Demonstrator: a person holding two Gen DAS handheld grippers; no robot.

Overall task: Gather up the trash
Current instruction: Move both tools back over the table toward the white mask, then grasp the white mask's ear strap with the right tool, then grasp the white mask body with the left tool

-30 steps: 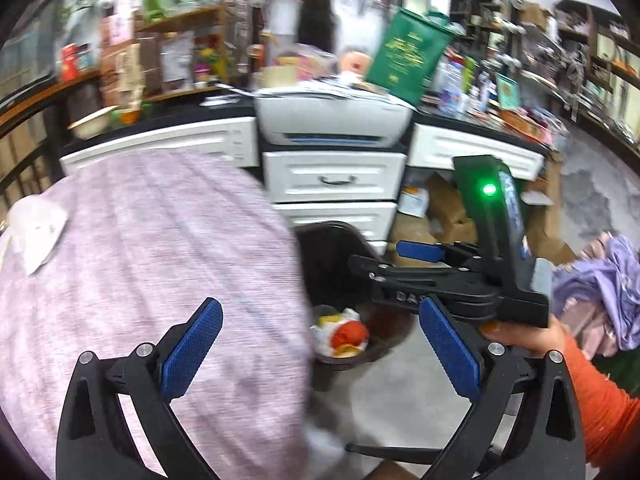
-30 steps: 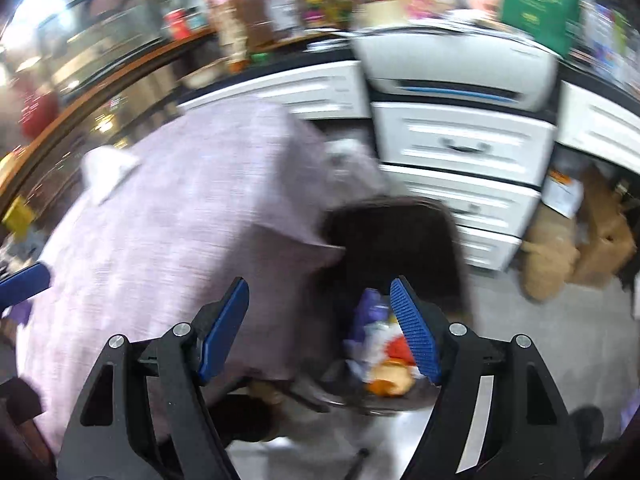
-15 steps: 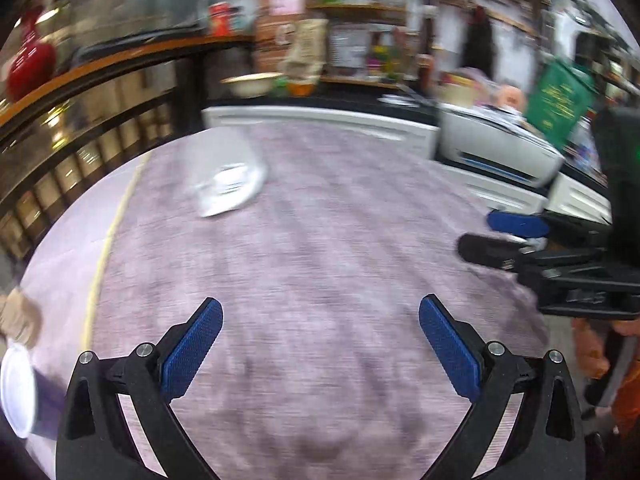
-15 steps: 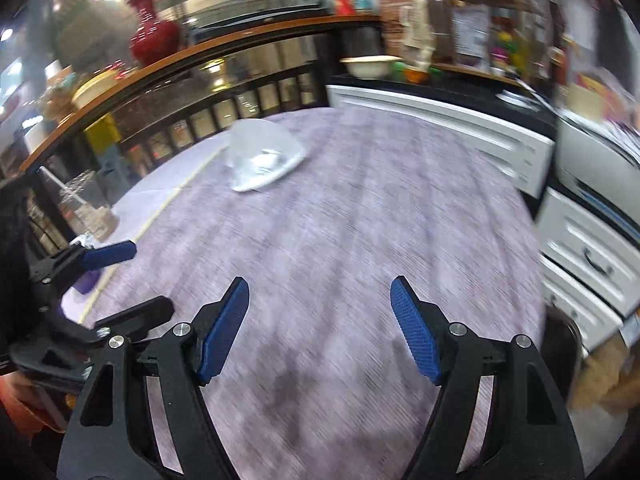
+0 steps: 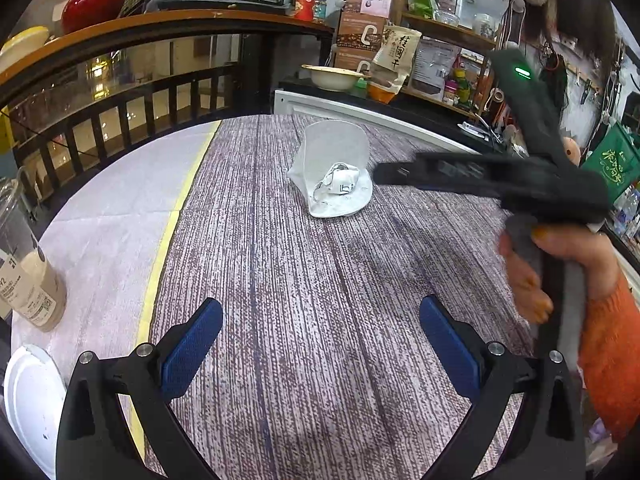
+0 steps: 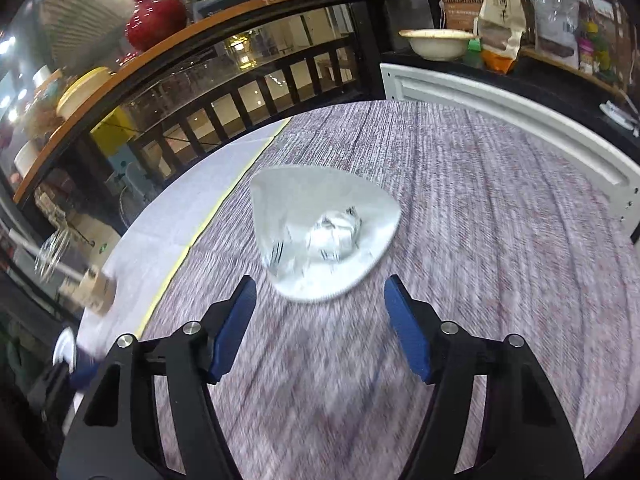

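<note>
A clear plastic cup [image 5: 334, 168] lies on its side on the round table's purple cloth [image 5: 304, 288], with crumpled white paper [image 5: 340, 186] inside it. It also shows in the right wrist view [image 6: 320, 236], just beyond my right gripper [image 6: 320, 330], which is open and empty. My left gripper [image 5: 320, 344] is open and empty over the near part of the table. In the left wrist view the right gripper's body [image 5: 500, 178] reaches from the right toward the cup.
A cup of milky drink [image 5: 28, 280] and a white lid [image 5: 32, 396] stand at the table's left edge. A dark railing [image 5: 120, 108] runs behind the table. A white counter [image 6: 500, 112] with a bowl [image 5: 334, 76] stands at the back right.
Both grippers have swung left from the trash bin beside the table to the tabletop. The right gripper has moved close to the plastic cup. Both stay open.
</note>
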